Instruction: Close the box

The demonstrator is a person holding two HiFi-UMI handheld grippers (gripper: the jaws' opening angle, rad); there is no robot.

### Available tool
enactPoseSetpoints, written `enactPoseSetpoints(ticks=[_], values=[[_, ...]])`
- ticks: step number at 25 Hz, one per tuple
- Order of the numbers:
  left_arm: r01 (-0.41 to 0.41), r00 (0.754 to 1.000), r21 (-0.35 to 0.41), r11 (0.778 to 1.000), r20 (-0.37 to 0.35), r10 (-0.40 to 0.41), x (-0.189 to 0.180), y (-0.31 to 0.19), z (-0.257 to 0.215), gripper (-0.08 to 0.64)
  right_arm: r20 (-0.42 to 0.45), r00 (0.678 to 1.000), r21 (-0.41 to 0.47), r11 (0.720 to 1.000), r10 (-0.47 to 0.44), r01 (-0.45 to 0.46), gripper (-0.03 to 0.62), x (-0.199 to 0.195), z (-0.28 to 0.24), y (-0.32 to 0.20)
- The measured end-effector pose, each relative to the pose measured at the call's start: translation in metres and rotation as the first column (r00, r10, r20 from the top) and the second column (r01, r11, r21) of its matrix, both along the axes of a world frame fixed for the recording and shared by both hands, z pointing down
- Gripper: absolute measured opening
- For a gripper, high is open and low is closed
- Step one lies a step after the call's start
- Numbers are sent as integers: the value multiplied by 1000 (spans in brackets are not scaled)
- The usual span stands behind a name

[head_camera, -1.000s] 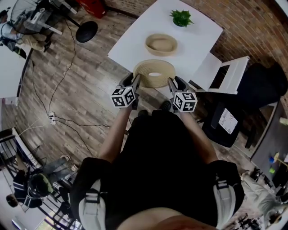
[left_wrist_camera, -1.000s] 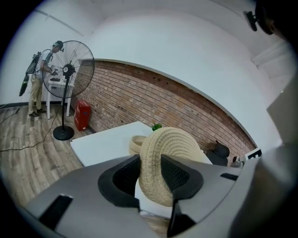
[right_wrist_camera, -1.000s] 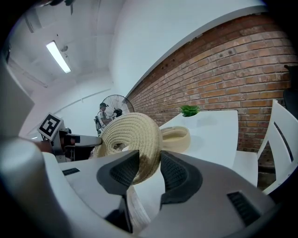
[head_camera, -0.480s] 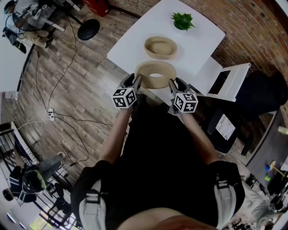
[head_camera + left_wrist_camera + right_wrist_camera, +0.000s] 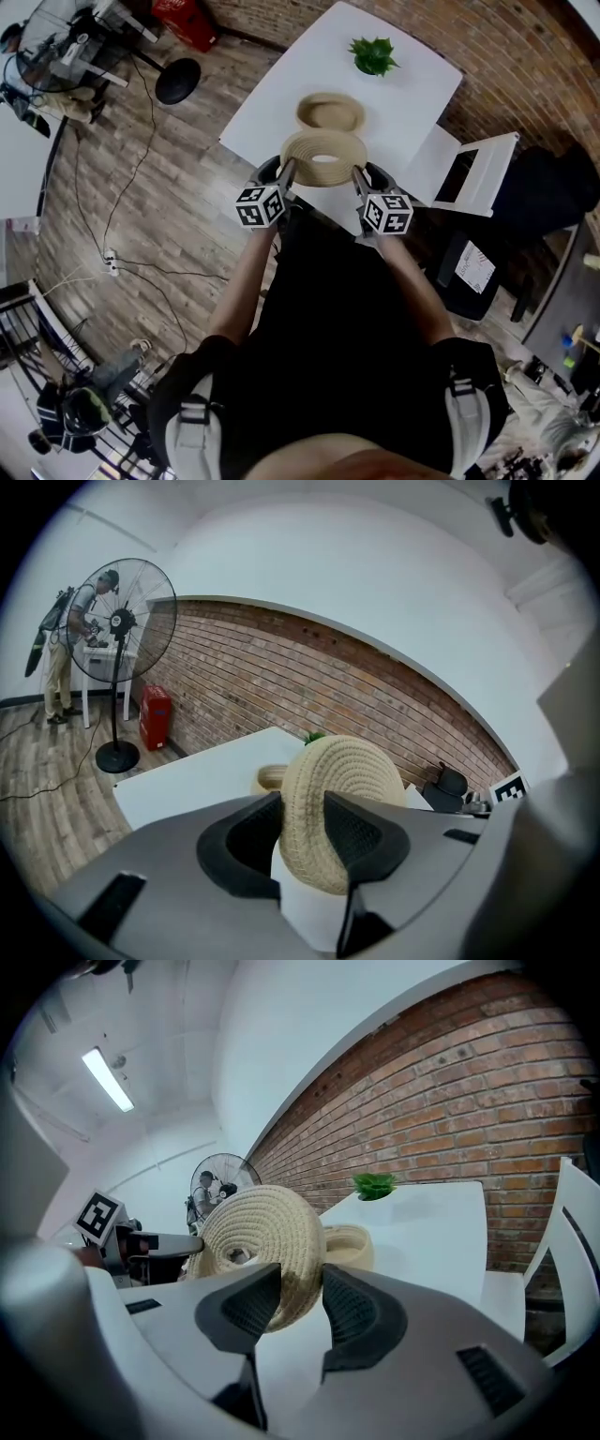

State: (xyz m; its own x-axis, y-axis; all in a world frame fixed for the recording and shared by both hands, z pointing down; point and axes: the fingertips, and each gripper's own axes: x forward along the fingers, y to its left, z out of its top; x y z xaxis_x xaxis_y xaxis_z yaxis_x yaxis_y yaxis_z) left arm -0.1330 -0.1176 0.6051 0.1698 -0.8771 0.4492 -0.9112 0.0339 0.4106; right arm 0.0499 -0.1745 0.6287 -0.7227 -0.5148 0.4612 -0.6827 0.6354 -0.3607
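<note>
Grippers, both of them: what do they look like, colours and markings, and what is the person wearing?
The left gripper and right gripper each carry a white cube printed with black square markers. In their own views the bodies are smooth grey and the tongs end in black ribbed pads. The person wears a black top with pale shoulder straps; no sleeves reach the forearms.

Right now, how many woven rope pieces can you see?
2. The lid, held at its edges by the left gripper and right gripper; the open box on the white table just beyond it. None seems hidden.
</note>
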Motion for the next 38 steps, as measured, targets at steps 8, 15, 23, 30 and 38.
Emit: enactPoseSetpoints(ticks=[8,15,23,30,38], values=[[-85,996,-13,996,-22,85,-19,-53,4,144,-7,996,-5,996,89,-89,135,-15,0,-42],[-185,982,-36,982,-58,182,-24,-95,20,145,-23,981,-10,981,191,-192,137,-19,7,-78],[-277,959,-79,958,-80,271,-32,-125,41,144,-53,959,-73,957,279,-282,137,-26,24,-100],[-333,942,-108,937,-90,325,-42,-140,59,145,-75,941,-81,939,329,-334,137,-35,32,-111],[-375,926,-130,918,-102,364,-49,-150,74,145,-99,928,-73,928,358,-366,135,-44,36,-123]])
